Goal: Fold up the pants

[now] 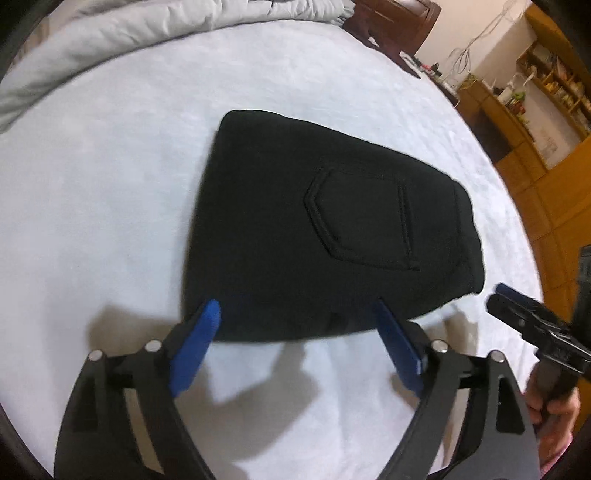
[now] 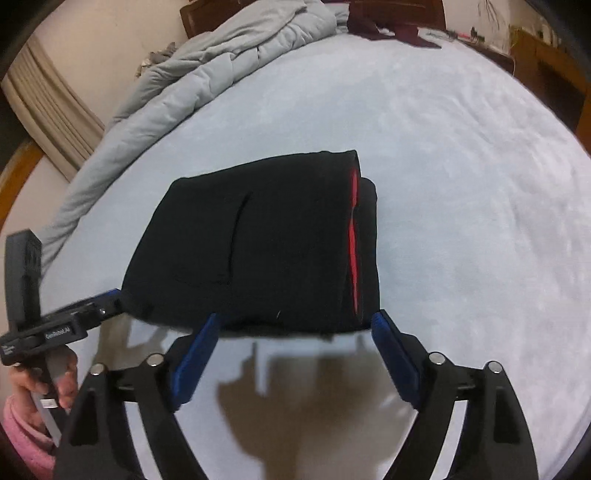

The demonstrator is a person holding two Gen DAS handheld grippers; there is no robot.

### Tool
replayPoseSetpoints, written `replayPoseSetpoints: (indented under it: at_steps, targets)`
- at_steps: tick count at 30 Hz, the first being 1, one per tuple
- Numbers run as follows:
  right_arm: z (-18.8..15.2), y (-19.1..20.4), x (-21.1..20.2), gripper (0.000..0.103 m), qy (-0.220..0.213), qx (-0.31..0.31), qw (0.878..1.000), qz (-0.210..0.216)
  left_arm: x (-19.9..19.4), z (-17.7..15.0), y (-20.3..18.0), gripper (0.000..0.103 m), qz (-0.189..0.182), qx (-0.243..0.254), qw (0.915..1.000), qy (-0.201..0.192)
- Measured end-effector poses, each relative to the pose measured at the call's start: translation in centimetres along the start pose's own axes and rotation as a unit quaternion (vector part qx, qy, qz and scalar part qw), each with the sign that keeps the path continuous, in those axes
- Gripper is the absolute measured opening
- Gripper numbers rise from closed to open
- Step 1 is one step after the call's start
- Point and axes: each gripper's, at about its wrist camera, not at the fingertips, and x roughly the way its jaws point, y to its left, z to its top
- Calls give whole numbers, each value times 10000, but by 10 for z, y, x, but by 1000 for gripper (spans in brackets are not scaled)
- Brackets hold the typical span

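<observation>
Bed: pale blue sheet [image 1: 110, 184] fills the frame
Upper left: rumpled grey duvet [image 2: 207, 74]
Upper right: wooden shelves [image 1: 554, 81], cream wall [image 1: 476, 33]
Far left: beige curtain [image 2: 48, 110]

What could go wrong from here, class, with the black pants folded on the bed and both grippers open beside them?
1. The pants form a thick bundle with layers gaping at the red-lined edge; it may spring open.
2. The left gripper and right gripper hover at the near edge; a careless move could drag the top layer.
</observation>
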Motion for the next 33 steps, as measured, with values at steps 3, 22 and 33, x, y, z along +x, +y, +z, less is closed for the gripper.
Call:
replayPoseSetpoints:
  at_steps: [3, 22, 33]
  targets:
    - [-4, 12, 4, 99, 147, 24, 9991, -406, -3, -4, -10, 90, 136, -59, 9999, 70]
    - [-9, 26, -2, 99, 210, 131, 9924, -1203, -29, -16, -21, 91, 937, 277, 9952, 11]
    - [-7, 34, 0, 99, 253, 139, 9912, -1294, -46, -18, -21, 91, 1061, 374, 9936, -116]
